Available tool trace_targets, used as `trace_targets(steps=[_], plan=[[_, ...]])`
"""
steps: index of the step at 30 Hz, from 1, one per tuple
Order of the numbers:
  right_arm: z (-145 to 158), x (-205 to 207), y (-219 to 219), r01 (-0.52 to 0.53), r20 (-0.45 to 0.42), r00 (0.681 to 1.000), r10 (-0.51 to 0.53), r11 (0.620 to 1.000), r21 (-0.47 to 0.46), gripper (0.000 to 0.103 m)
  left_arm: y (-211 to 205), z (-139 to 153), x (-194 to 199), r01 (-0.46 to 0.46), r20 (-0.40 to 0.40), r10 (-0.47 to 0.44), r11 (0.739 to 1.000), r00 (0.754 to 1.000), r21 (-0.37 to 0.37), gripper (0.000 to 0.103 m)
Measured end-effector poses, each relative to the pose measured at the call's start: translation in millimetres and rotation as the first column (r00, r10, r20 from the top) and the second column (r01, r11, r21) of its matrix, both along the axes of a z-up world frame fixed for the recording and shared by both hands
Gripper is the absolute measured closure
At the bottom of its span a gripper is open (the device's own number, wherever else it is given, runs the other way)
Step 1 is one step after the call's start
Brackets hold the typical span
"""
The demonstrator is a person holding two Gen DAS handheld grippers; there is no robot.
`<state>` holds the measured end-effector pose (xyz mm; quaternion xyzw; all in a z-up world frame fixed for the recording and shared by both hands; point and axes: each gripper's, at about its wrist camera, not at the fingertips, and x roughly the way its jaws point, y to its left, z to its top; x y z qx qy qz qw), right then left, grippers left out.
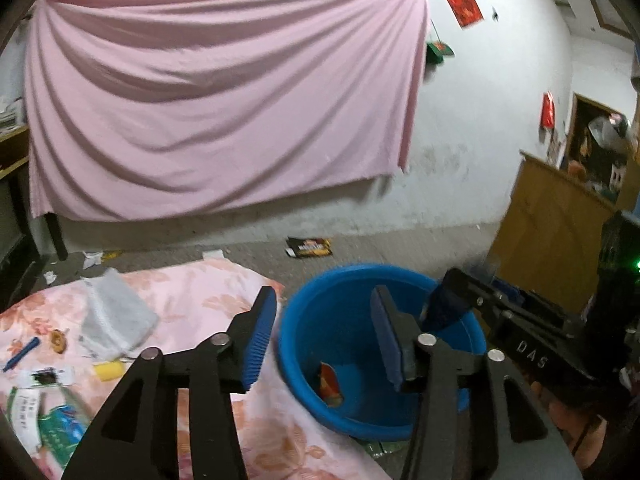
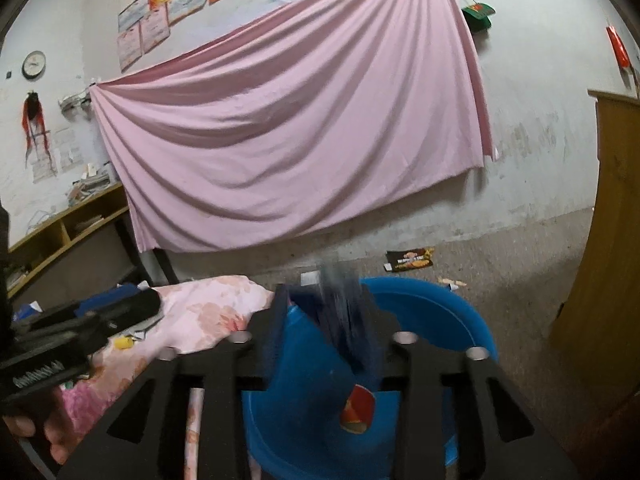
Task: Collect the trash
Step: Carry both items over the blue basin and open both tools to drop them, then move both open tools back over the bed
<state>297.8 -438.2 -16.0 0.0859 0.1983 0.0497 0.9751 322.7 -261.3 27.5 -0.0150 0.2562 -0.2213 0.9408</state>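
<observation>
Both the left gripper (image 1: 320,332) and right gripper (image 2: 324,316) stand part open over the blue tub (image 1: 304,300). A blurred dark item (image 2: 344,312) sits between the right jaws, grip unclear. The wrappers (image 1: 48,376) on the bedspread (image 1: 192,292) look light, thin and slippery; pinch an edge.

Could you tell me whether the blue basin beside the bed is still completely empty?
No, a red and yellow wrapper already lies inside the blue basin, on its bottom, in the left wrist view.

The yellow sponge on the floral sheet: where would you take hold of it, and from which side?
Grip the yellow sponge across its short width, coming from above. It lies flat on the floral sheet with its top exposed. The left gripper, jaws open and empty, is nearest.
</observation>
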Motion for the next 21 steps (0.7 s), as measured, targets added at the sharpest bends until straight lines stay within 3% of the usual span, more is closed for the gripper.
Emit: trace_targets(steps=[8, 10, 12, 14, 17, 19, 21], plan=[[6.6, 3.7, 17.9, -0.014, 0.036, 0.999, 0.015, 1.0, -0.006, 0.051, 44.3, 21.0, -14.1, -0.088, 0.042, 0.089, 0.996, 0.995, -0.027, 0.056], [13.6, 1.8, 25.0, -0.031, 0.068, 0.997, 0.032, 0.999, -0.005, 0.048, 58.8, 27.4, -20.7, -0.113, 0.066, 0.116, 0.993, 0.991, -0.046, 0.05], [23.6, -3.6, 35.3, -0.052, 0.129, 0.99, 0.052, 0.999, -0.007, 0.032, 72.4, 31.0, -25.7, -0.137, 0.087, 0.143, 0.988, 0.986, -0.068, 0.048], [33.0, -9.7, 47.1, -0.075, 0.188, 0.979, 0.076, 0.997, -0.014, 0.026, 89.9, 36.1, -32.4, -0.167, 0.112, 0.177, 0.982, 0.978, -0.089, 0.047], [46.6, -17.0, 67.4, -0.125, 0.263, 0.956, 0.126, 0.992, -0.023, 0.02, 114.8, 43.7, -44.4, -0.22, 0.16, 0.237, 0.968, 0.958, -0.118, 0.034], [52.9, -21.3, 81.7, -0.154, 0.311, 0.938, 0.156, 0.988, -0.03, 0.016, 133.8, 48.3, -53.9, -0.257, 0.198, 0.282, 0.955, 0.939, -0.145, 0.02], [56.7, -23.2, 94.8, -0.183, 0.339, 0.923, 0.182, 0.983, -0.031, 0.01, 152.1, 51.9, -63.1, -0.291, 0.229, 0.324, 0.942, 0.918, -0.167, 0.018]])
